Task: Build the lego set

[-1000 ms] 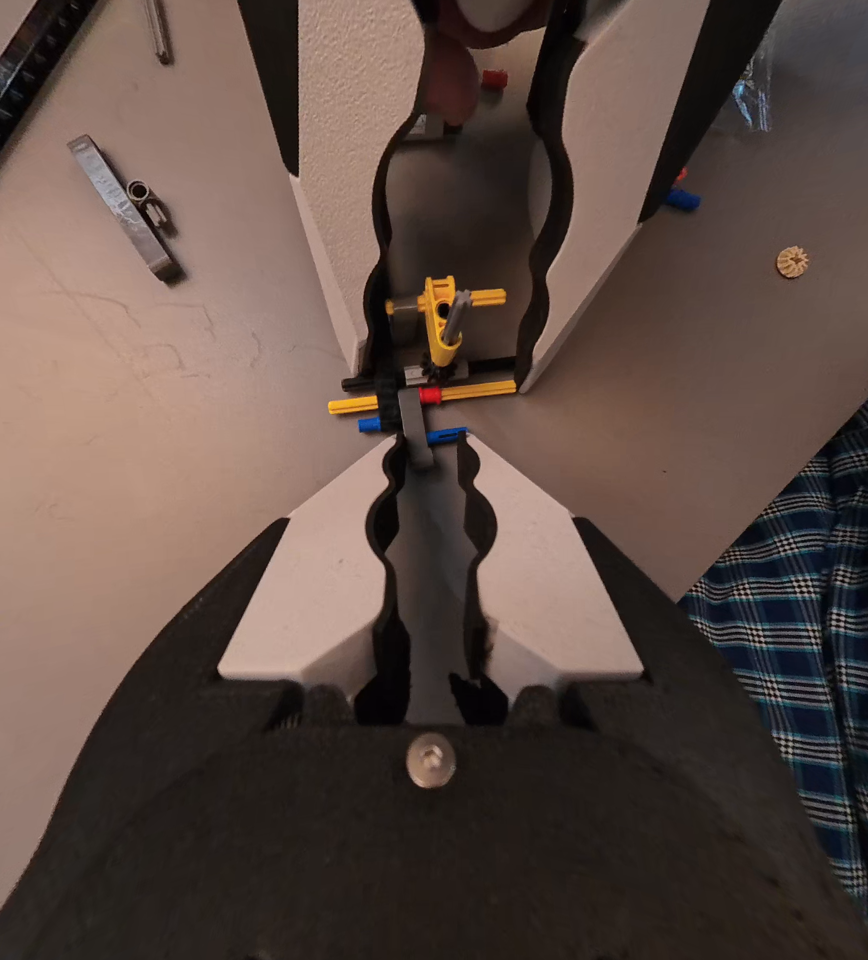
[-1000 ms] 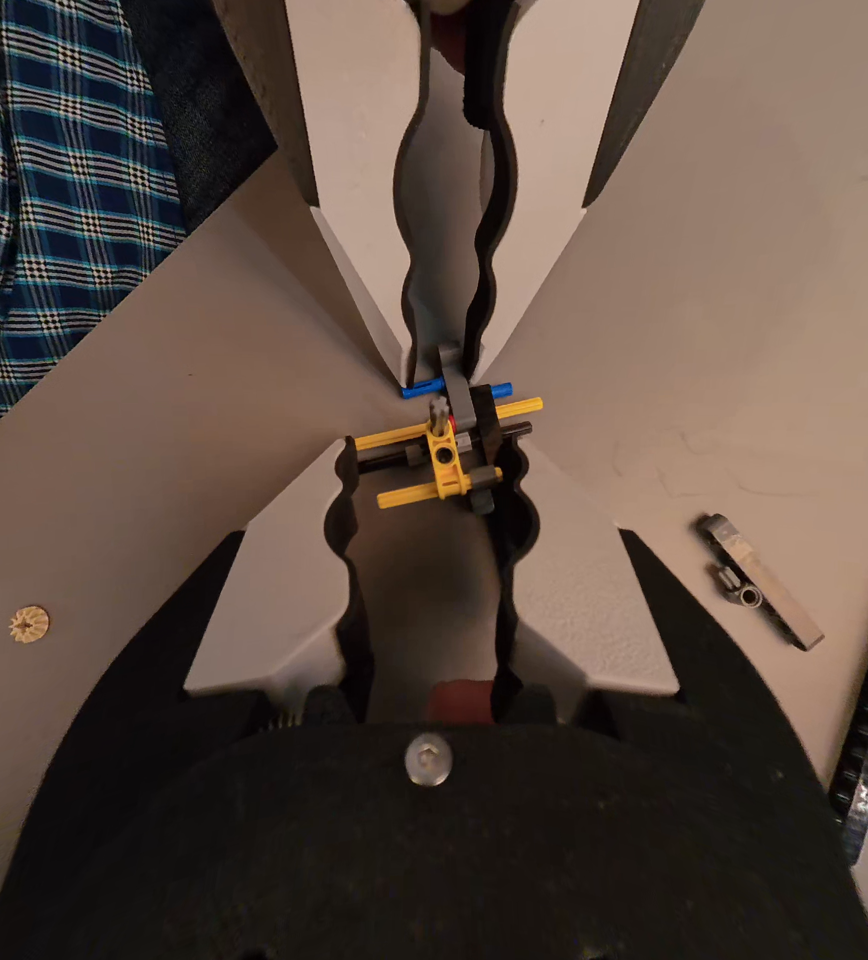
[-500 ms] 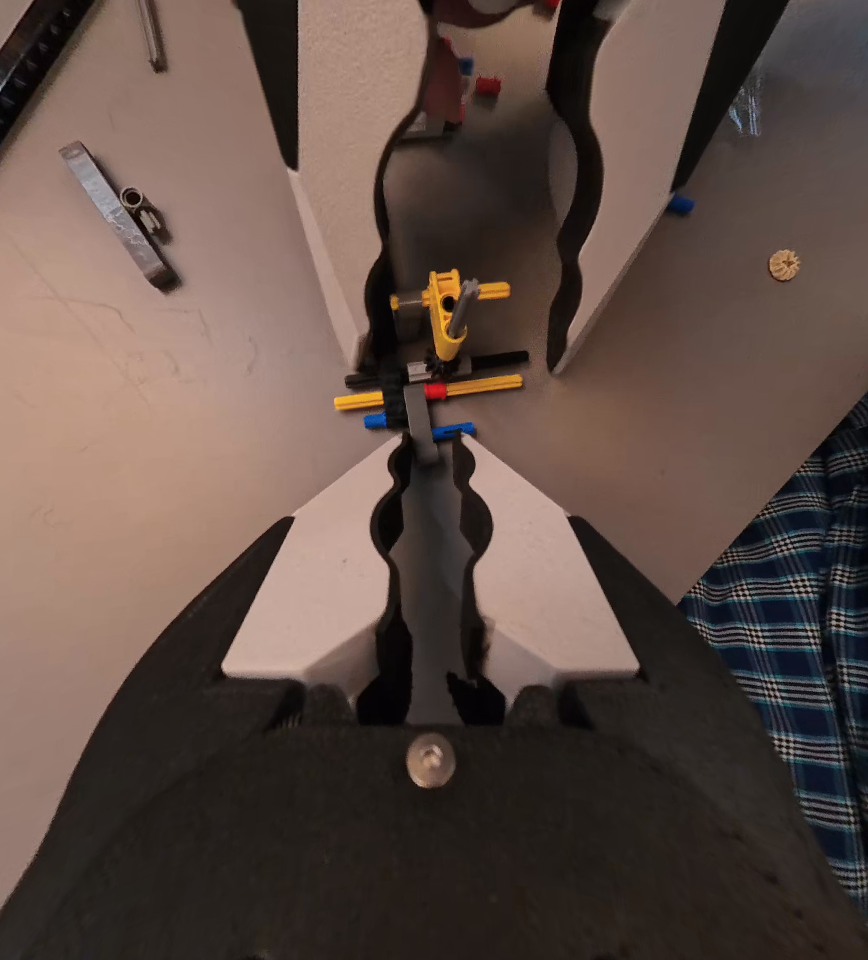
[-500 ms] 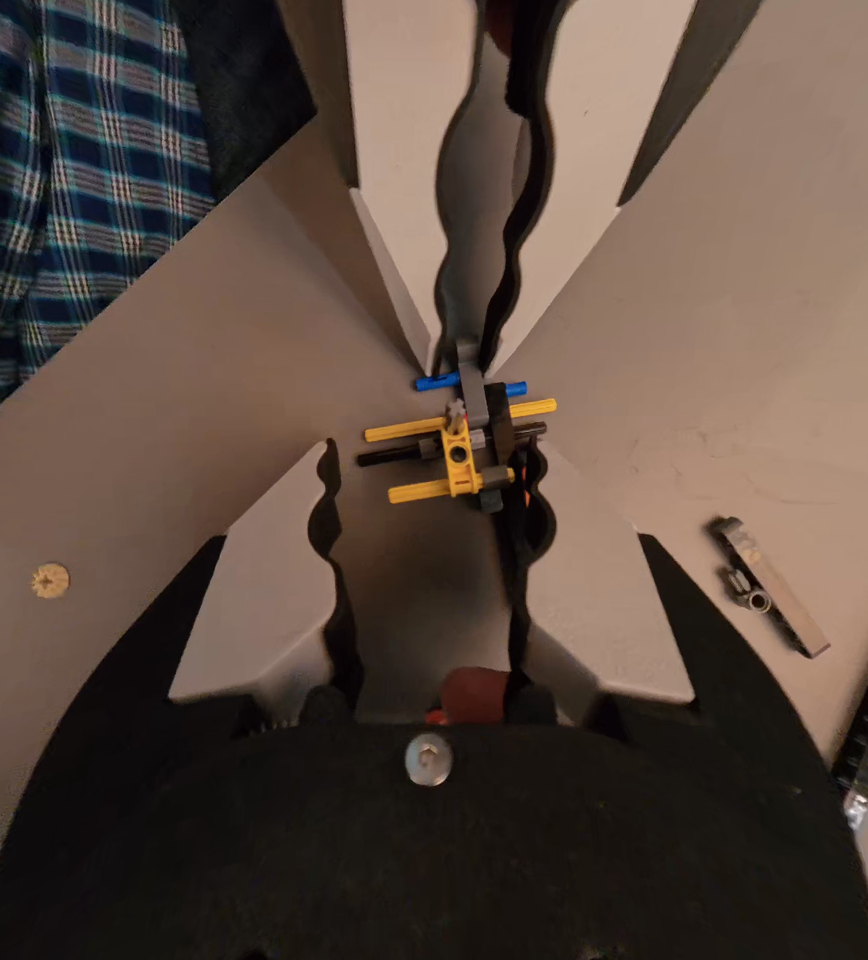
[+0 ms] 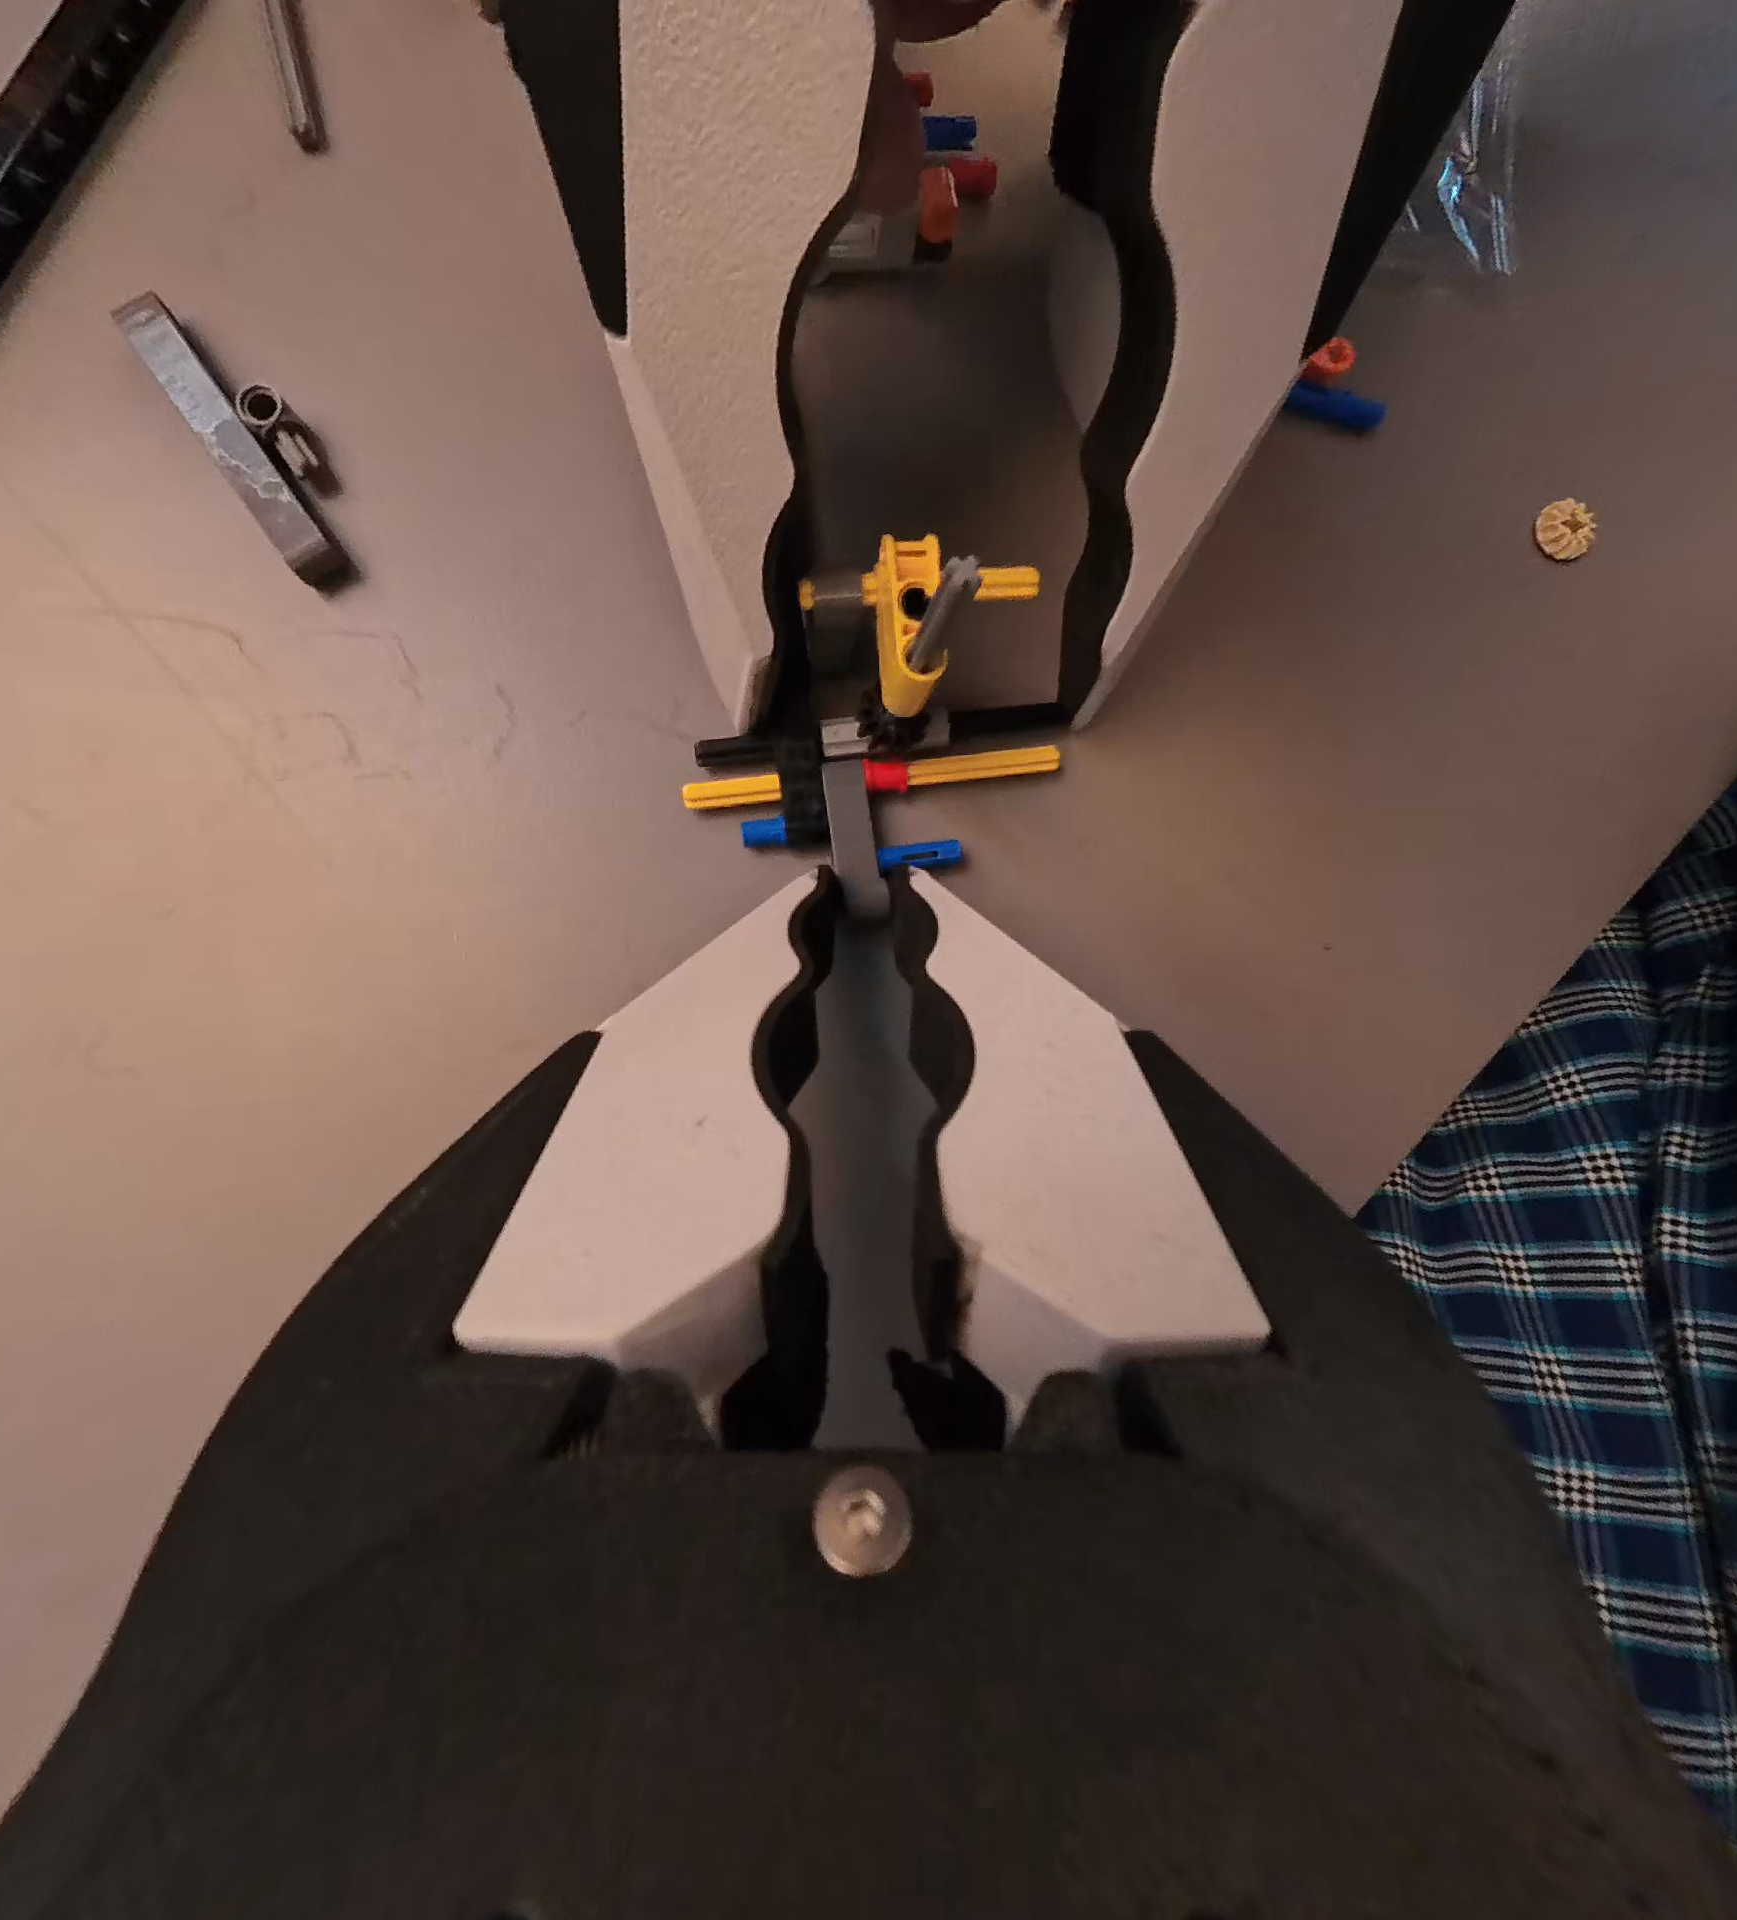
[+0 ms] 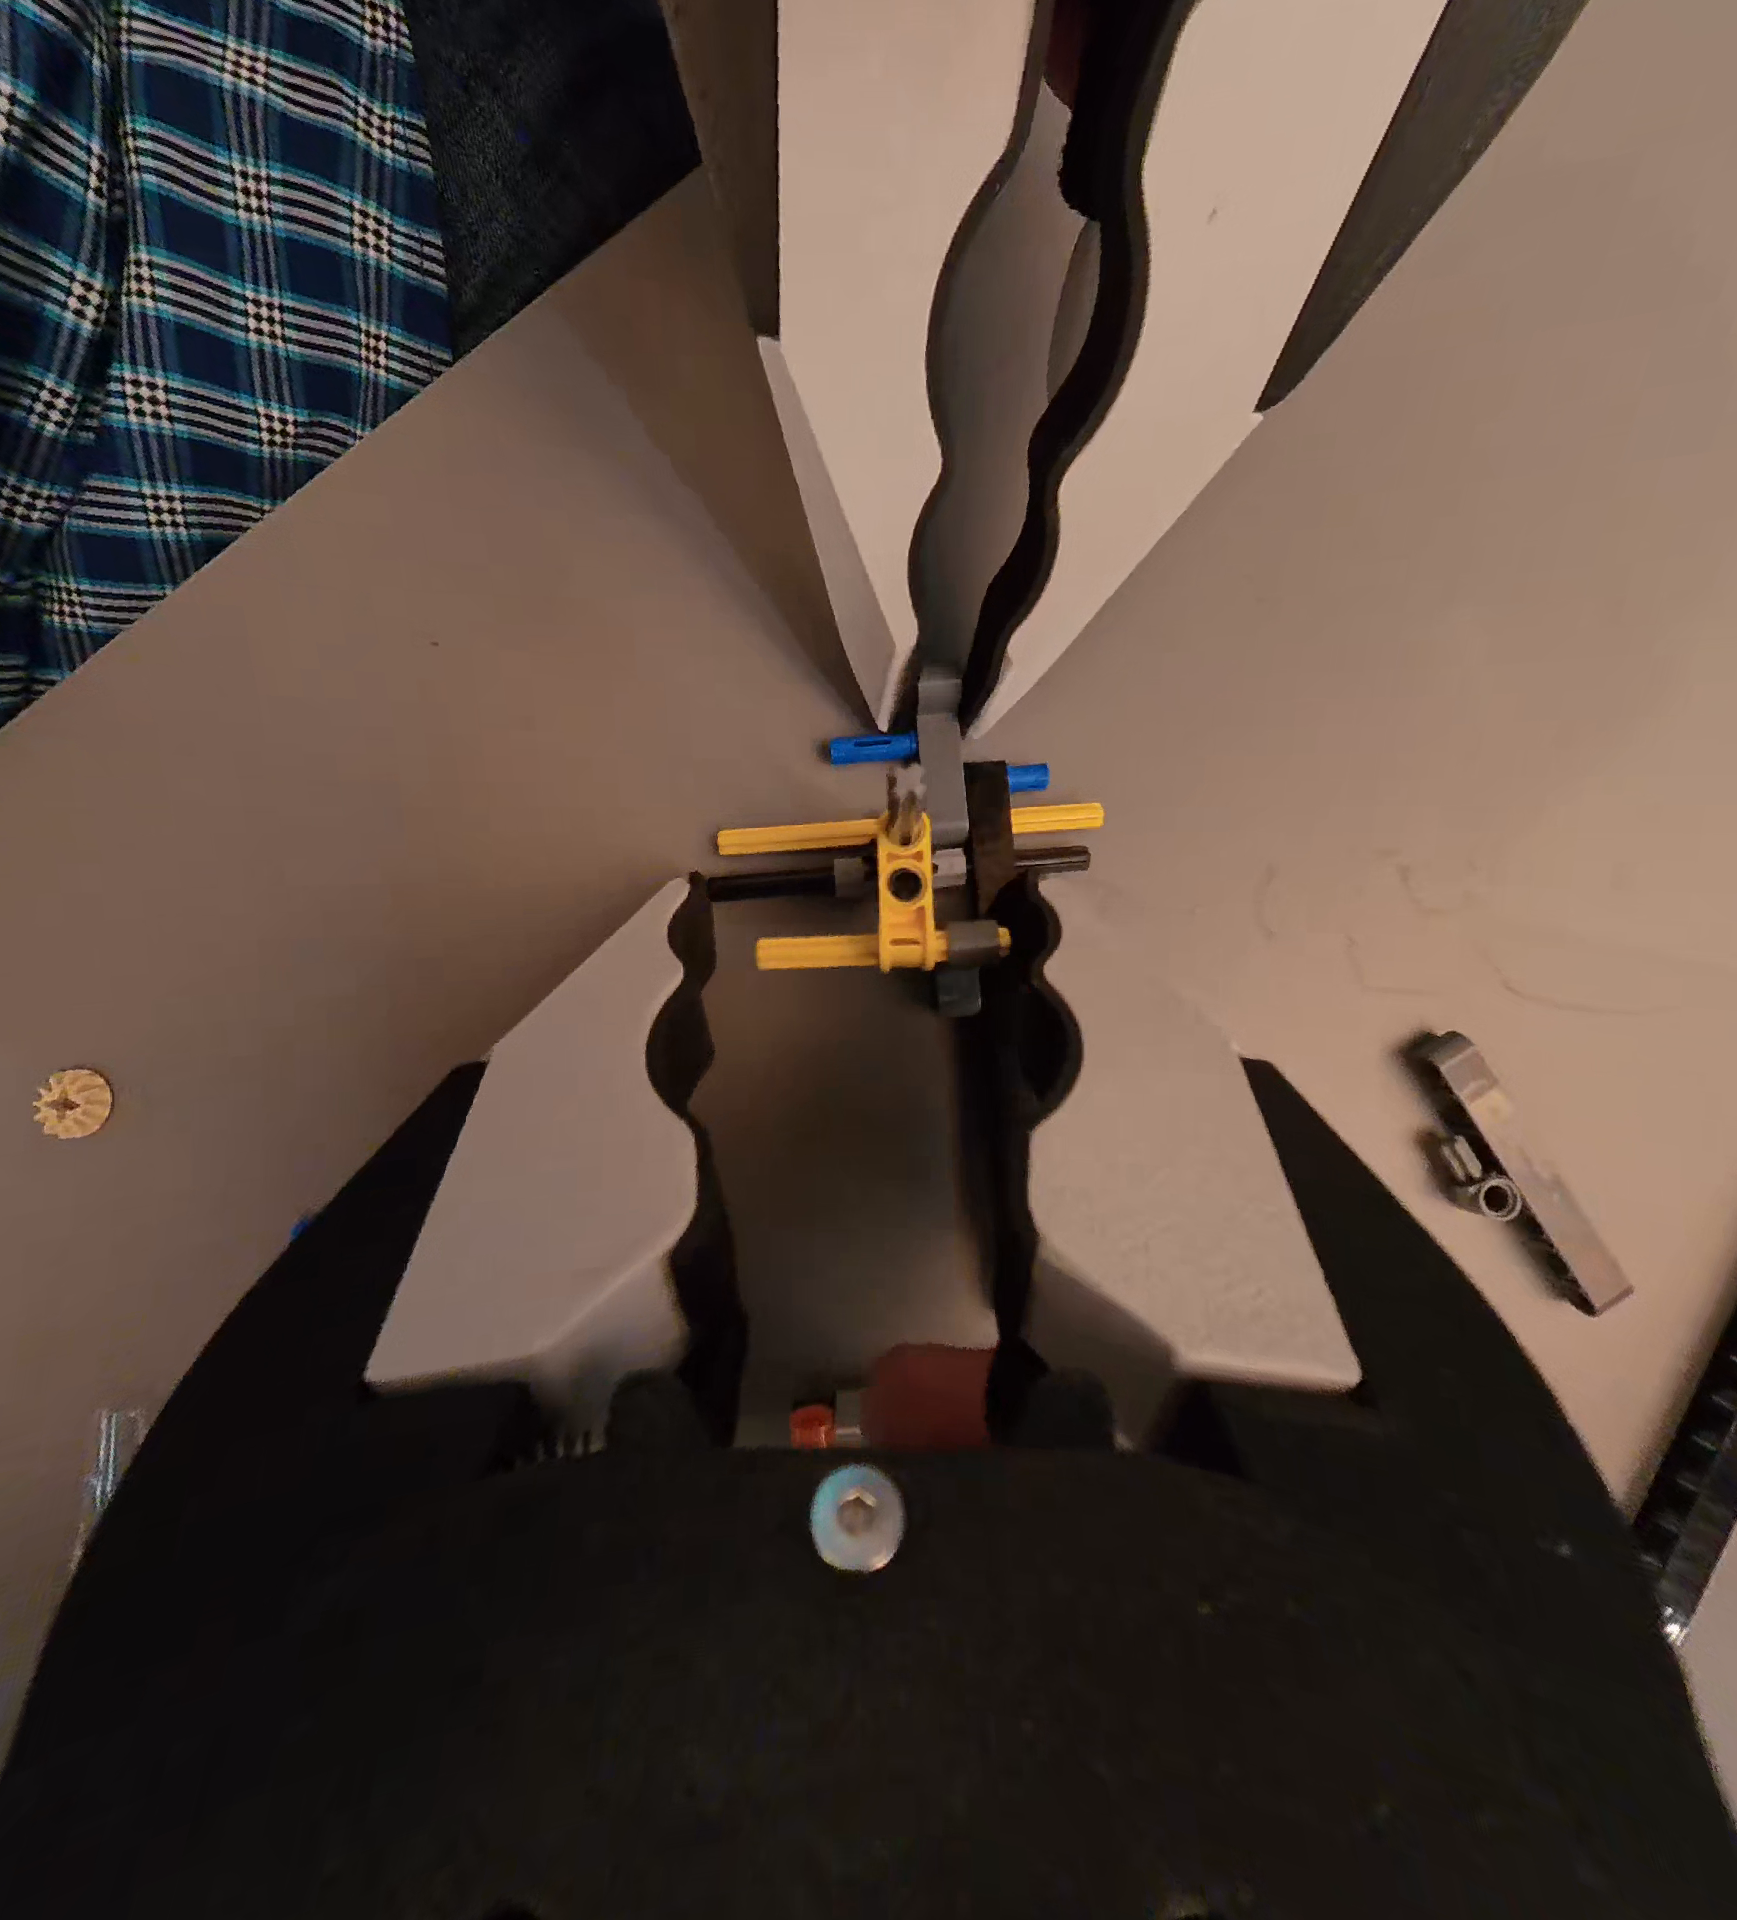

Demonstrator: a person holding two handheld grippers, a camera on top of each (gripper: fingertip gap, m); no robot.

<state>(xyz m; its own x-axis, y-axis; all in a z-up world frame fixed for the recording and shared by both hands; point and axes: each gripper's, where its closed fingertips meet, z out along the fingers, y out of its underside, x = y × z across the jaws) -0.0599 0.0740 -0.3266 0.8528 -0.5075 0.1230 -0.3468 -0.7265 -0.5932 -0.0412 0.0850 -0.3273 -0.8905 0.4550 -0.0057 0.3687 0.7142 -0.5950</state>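
A small lego assembly of a yellow connector, yellow, black and blue axles and a grey beam hangs between my two grippers above the table; it also shows in the right wrist view. My left gripper is shut on the end of the grey beam. My right gripper faces it. One pad touches the end of the black axle; the other lies against the black beam. Each gripper shows at the top of the other's view.
On the table lie a tan gear, a grey beam with a connector, a black toothed rack, a blue pin and several red and blue pieces. Plaid cloth lies past the table edge. The tips of both grippers are at nearly the same place.
My right gripper's jaws spread off the assembly half a second ago and have closed back onto it. My left gripper has kept its hold on the grey beam.
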